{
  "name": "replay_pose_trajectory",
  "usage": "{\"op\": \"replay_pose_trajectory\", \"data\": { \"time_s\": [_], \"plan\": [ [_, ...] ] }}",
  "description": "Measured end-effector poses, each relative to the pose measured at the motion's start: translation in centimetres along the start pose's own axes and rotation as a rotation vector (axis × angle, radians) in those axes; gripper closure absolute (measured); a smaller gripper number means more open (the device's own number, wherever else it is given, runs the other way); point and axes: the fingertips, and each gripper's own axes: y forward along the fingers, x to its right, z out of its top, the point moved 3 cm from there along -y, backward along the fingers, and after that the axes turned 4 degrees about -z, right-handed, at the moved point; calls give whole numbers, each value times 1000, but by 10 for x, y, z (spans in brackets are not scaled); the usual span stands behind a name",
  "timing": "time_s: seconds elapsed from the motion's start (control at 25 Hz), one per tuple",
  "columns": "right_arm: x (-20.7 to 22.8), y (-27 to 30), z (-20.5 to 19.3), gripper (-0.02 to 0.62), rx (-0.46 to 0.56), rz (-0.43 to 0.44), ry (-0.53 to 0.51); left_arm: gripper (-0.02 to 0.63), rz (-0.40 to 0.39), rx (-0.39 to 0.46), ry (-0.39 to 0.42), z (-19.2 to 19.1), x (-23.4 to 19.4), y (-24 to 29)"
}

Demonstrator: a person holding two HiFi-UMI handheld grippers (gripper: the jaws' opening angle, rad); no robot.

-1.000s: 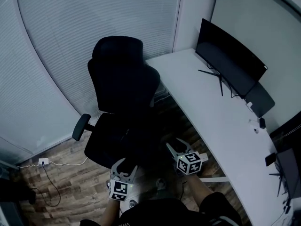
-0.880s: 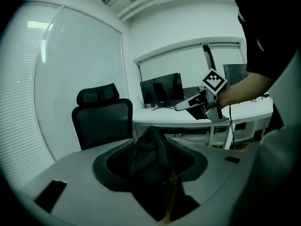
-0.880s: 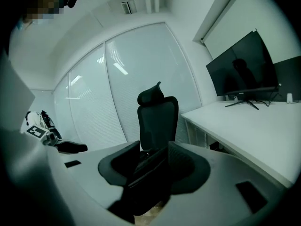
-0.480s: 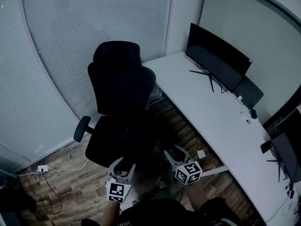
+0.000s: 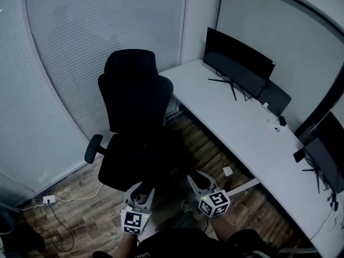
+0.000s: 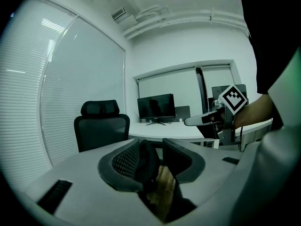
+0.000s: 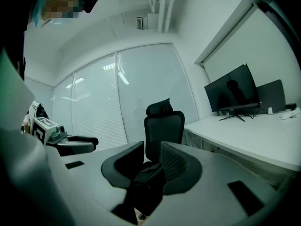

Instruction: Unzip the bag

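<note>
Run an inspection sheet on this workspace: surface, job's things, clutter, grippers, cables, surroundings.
Surface: white desk at the person's right, mostly bare; wooden floor below.
Job's things: nothing seen for certain; the seat of the black office chair is too dark to tell what lies on it.
Clutter: monitor, second screen at the right edge, small items near the desk's far edge.
Grippers: left gripper and right gripper held low in front of the chair, jaws closing, nothing between them.
Cables: white power strip with its cord on the floor; monitor cables on the desk.
Surroundings: window blinds behind the chair.
</note>
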Motion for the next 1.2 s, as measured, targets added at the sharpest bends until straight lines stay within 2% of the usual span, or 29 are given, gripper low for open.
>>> {"op": "replay_pose_trajectory", "data": {
  "time_s": [0.24,0.6,0.8,1.2],
  "plan": [
    [-30,-26,-12,509,12,-9,-4,481,-31,22,13,-2,11,-28],
    [-62,-50,-33,531,-11,-22,6,561,-73,42,20,-7,19,-60],
    [-77,-59,-40,537,-28,-20,5,583,-78,62,24,-9,20,-71],
    [-85,-68,-54,546,-59,-22,14,588,-57,68,-27,-8,27,-84]
  ]
}}
